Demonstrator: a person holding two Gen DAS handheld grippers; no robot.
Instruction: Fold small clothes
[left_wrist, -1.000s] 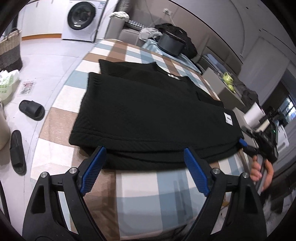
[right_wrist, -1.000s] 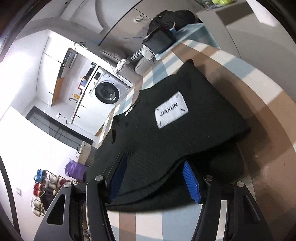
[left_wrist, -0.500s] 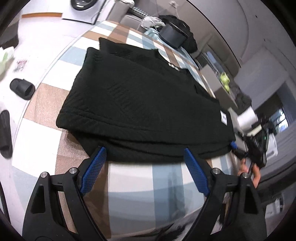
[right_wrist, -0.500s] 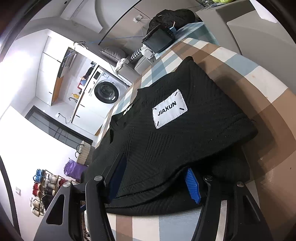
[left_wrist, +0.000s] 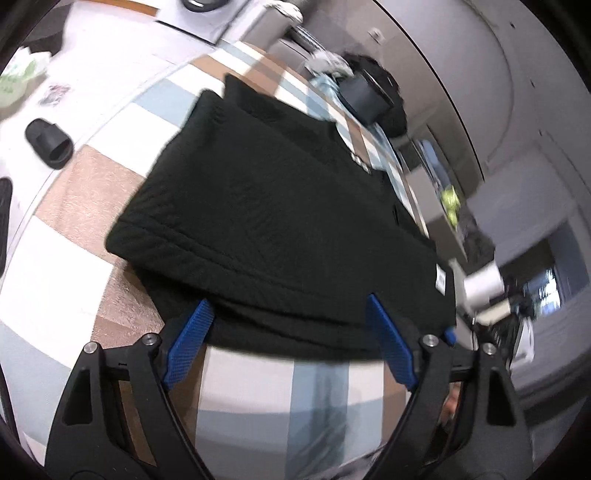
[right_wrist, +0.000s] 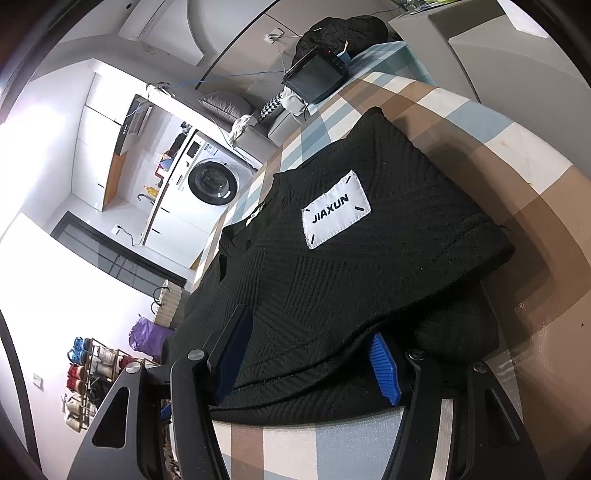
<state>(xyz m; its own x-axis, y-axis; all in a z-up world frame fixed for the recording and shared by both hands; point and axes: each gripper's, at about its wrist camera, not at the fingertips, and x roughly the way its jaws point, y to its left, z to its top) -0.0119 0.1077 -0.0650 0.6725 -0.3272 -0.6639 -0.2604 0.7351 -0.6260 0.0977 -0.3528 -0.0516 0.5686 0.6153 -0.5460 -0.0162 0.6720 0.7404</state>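
Black ribbed-knit sweater (left_wrist: 280, 206), folded in layers, lies on the checked table (left_wrist: 255, 391). In the left wrist view its long axis runs from about 11 o'clock to 5 o'clock, the hem edges facing the camera at 6 o'clock. In the right wrist view the sweater (right_wrist: 351, 280) points toward 1 o'clock, its far corner uppermost. A white sewn patch (right_wrist: 335, 209) on the upper layer reads "JIAXUN", flanked by short black stitch marks; the same patch (left_wrist: 441, 278) appears at 4 o'clock in the left wrist view, too blurred to read. A smaller white tag near the neckline cannot be read.

Left gripper (left_wrist: 291, 343): jaws wide but closing, the blue pads reaching the near hem, not pressing it. Right gripper (right_wrist: 308, 360): jaws set above and below the sweater's near corner, layers between the pads; whether they clamp the fabric cannot be told. A washing machine (right_wrist: 212, 182) stands at 10 o'clock.
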